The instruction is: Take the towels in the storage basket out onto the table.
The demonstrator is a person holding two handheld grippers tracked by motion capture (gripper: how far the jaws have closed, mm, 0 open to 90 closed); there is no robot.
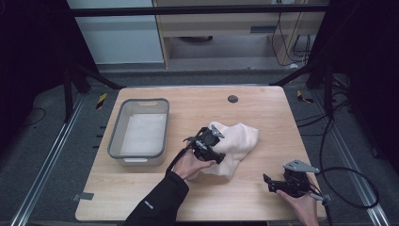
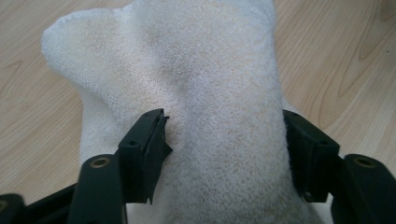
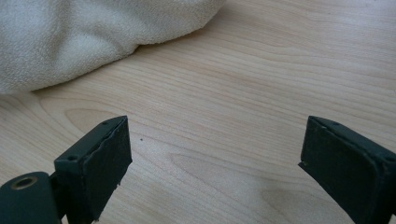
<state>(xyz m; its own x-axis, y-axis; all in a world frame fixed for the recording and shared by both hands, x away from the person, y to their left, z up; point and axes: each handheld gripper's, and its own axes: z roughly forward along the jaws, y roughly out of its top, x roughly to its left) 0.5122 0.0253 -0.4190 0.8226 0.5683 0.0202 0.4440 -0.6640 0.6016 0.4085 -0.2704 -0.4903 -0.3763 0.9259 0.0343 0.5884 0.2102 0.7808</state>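
Observation:
A cream terry towel (image 1: 237, 141) lies crumpled on the wooden table (image 1: 263, 108), right of centre. My left gripper (image 1: 207, 141) sits low over the towel's left part. In the left gripper view a raised fold of the towel (image 2: 210, 70) runs between the jaws, and the left gripper (image 2: 224, 119) stands open around it, the pads beside the fold rather than pinching it. My right gripper (image 1: 269, 181) rests near the table's front right, apart from the towel. In the right gripper view the right gripper (image 3: 215, 135) is open wide over bare wood, with the towel (image 3: 70, 32) ahead and to the left.
A grey bin (image 1: 139, 101) with a pale inside stands on the left part of the table. A small dark round cap (image 1: 232, 99) is set into the wood near the far edge. Black cables (image 1: 348, 188) loop beside the table's right edge.

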